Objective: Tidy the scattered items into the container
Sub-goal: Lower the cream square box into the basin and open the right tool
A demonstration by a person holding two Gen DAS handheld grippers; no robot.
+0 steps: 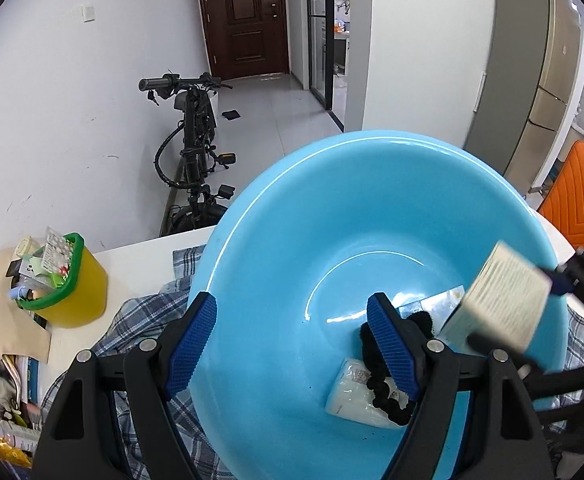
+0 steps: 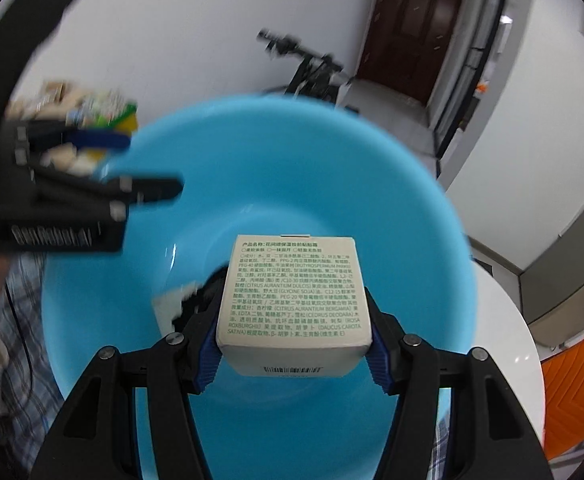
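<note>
My right gripper point(image 2: 294, 344) is clamping a white printed cardboard box point(image 2: 296, 300) above the round blue plastic basin point(image 2: 292, 160). My left gripper point(image 1: 292, 344) is hanging half-open, holding nothing. Next, I judge, I should be spreading the right jaws to drop the box in.

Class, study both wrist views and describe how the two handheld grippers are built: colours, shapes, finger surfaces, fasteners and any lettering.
Both the left gripper and the right gripper have black plastic frames with angular, triangular cut-out linkages joined by round silver pivot bolts. Each finger carries a blue ribbed pad. Seen from the right wrist view, the left gripper's side bears pale lettering, too blurred to read.
</note>
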